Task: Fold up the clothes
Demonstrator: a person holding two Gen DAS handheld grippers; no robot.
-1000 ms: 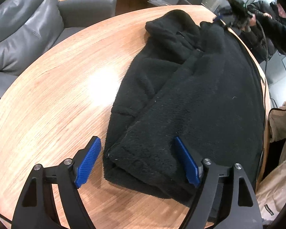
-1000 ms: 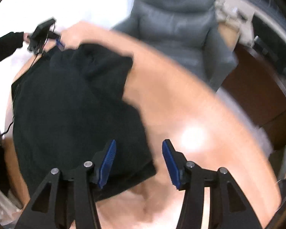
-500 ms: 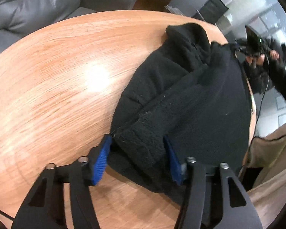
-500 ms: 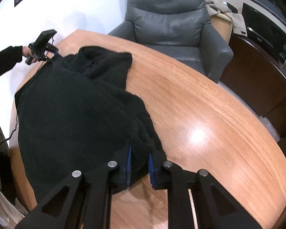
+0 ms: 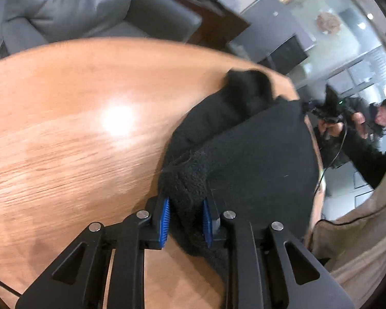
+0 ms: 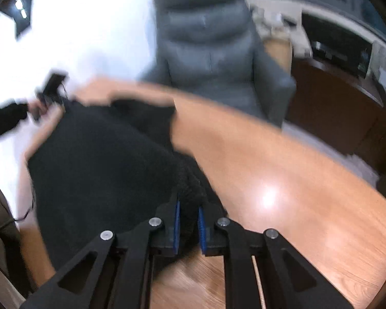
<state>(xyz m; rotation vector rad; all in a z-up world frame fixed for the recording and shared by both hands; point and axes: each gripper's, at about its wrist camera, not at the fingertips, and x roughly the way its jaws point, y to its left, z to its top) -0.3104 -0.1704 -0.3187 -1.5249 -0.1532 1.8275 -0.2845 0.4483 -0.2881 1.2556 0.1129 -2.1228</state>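
A black fleece jacket (image 5: 257, 159) lies on a round wooden table (image 5: 72, 139); it also shows in the right wrist view (image 6: 103, 164). My left gripper (image 5: 186, 213) is shut on a bunched corner of the jacket, lifted off the table. My right gripper (image 6: 187, 219) is shut on another corner of the jacket, raised too. Each gripper shows small and far in the other's view: the right one (image 5: 329, 108), the left one (image 6: 51, 87). The right wrist view is blurred.
A grey leather armchair (image 5: 90, 13) stands behind the table, also in the right wrist view (image 6: 213, 59). A dark wooden cabinet (image 6: 334, 97) is at the right. A beige garment (image 5: 360, 231) hangs off the table's right edge.
Both grippers closed on the jacket's corners and raised them off the table. Both views have tilted up.
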